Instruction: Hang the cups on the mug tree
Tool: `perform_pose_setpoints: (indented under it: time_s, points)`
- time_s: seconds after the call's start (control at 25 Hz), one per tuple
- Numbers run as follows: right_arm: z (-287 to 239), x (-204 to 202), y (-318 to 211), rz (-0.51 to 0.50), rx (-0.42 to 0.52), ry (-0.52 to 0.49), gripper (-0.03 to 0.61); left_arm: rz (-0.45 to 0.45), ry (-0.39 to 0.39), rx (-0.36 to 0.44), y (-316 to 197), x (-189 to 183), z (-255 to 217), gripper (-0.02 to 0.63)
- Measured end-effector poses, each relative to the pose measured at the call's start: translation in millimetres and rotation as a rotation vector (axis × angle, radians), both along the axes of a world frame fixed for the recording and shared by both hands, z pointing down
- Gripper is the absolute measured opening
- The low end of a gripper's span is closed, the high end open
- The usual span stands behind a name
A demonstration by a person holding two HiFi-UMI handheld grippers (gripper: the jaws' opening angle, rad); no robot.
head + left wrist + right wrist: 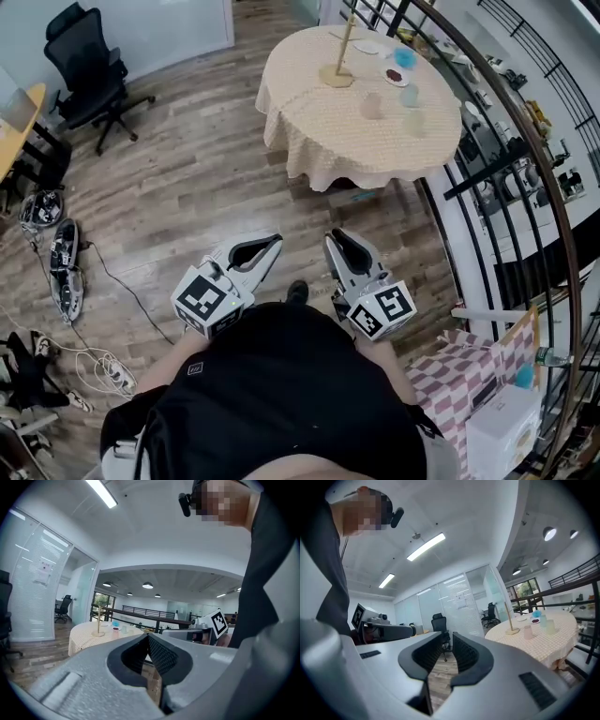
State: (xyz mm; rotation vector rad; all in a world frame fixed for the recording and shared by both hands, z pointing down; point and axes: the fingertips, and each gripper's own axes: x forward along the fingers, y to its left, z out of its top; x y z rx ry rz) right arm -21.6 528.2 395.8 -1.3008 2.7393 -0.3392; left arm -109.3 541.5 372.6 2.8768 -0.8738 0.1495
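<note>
Both jaws empty, cups well ahead

My left gripper (272, 242) is clenched on nothing; my right gripper (337, 238) has its jaws slightly parted, empty. The cups (373, 105) stand on the round surface (319, 127) at one o'clock, at four o'clock of the mug tree (339, 56).

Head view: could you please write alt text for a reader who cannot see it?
Seen from above, a person holds a left gripper and a right gripper, both empty, over a wooden floor. Ahead stands a cloth-covered round table bearing a mug tree and several cups. A black office chair stands at upper left.
</note>
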Motion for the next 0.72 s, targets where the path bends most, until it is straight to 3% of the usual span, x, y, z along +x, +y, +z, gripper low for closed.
perform_pose_setpoints:
  time_s: [0.4,0.72]
  points:
    - [4,54,-61,0.02,-0.008,0.003,0.078,0.03,-0.016,-0.04,-70,54,5,0.008]
    - [20,54,-116,0.049,-0.078,0.026,0.078,0.077,0.007,-0.053,-136,62,11,0.008]
